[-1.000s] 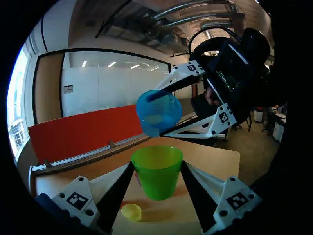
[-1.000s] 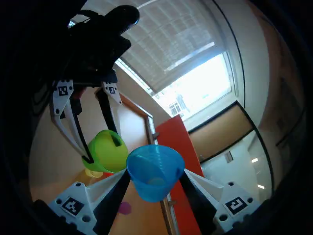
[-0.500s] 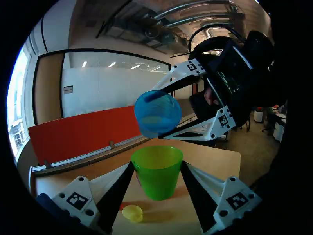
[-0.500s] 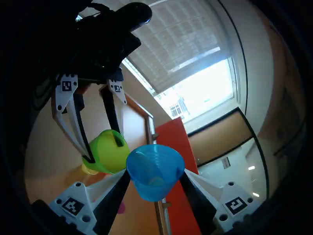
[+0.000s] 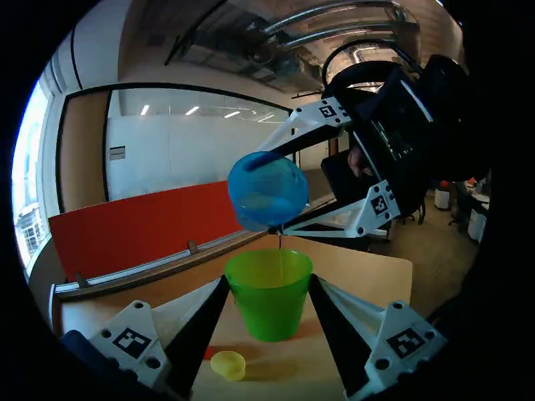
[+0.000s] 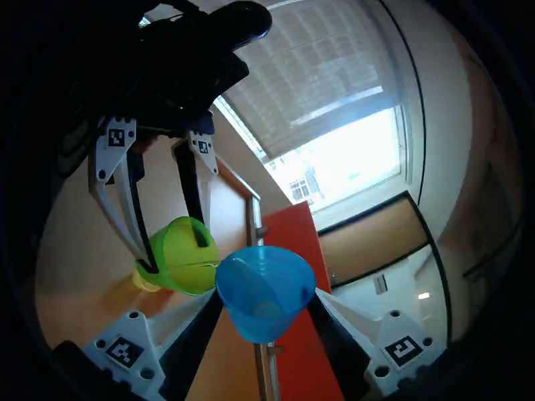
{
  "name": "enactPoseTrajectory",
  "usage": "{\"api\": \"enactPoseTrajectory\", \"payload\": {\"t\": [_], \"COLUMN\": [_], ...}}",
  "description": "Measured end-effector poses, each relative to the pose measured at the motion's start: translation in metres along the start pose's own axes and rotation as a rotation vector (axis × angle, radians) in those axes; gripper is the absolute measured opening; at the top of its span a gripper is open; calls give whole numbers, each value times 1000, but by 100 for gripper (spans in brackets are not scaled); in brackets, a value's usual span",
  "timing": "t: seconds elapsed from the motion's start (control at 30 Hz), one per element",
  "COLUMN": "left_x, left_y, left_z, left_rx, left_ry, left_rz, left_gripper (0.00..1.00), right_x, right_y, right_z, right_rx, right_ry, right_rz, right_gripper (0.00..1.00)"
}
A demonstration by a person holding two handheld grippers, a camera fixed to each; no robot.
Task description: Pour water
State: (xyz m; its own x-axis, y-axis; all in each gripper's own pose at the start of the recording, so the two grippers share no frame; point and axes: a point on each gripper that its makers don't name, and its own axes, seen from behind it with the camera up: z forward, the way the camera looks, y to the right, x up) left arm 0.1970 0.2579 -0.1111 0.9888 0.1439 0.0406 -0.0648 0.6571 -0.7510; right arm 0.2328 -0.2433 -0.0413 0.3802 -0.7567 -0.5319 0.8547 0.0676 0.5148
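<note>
My left gripper [image 5: 269, 301] is shut on an upright green cup [image 5: 269, 292] held above the wooden table [image 5: 364, 271]. Above it hangs a blue cup [image 5: 266, 188], tipped over toward the green one, with my right gripper [image 5: 284, 187] shut on it. A thin stream of water [image 5: 279, 239] falls from the blue cup's rim into the green cup. In the right gripper view the blue cup [image 6: 263, 293] sits between my right gripper's [image 6: 264, 304] fingers, and the green cup [image 6: 177, 257] is beyond it in the left gripper [image 6: 175, 254].
A small yellow cup [image 5: 228, 365] lies on the table below the green cup. A red partition [image 5: 140, 224] runs along the table's far edge, glass walls behind it. A hand [image 5: 354, 157] holds the right gripper's body at the right.
The blue cup has tipped further over the green cup, and a thin stream of water now falls from it. The green cup has stayed in place.
</note>
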Motion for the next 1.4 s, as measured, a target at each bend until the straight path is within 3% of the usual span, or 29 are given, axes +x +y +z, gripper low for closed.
{"api": "enactPoseTrajectory", "payload": {"t": [1.4], "left_x": [-4], "left_y": [7], "left_z": [-1], "left_rx": [-12], "left_ry": [-11], "left_rz": [15], "left_gripper": [86], "right_x": [-6], "right_y": [13], "right_z": [3], "right_rx": [-30], "right_ry": [-1], "right_rz": [-108], "right_gripper": [89]}}
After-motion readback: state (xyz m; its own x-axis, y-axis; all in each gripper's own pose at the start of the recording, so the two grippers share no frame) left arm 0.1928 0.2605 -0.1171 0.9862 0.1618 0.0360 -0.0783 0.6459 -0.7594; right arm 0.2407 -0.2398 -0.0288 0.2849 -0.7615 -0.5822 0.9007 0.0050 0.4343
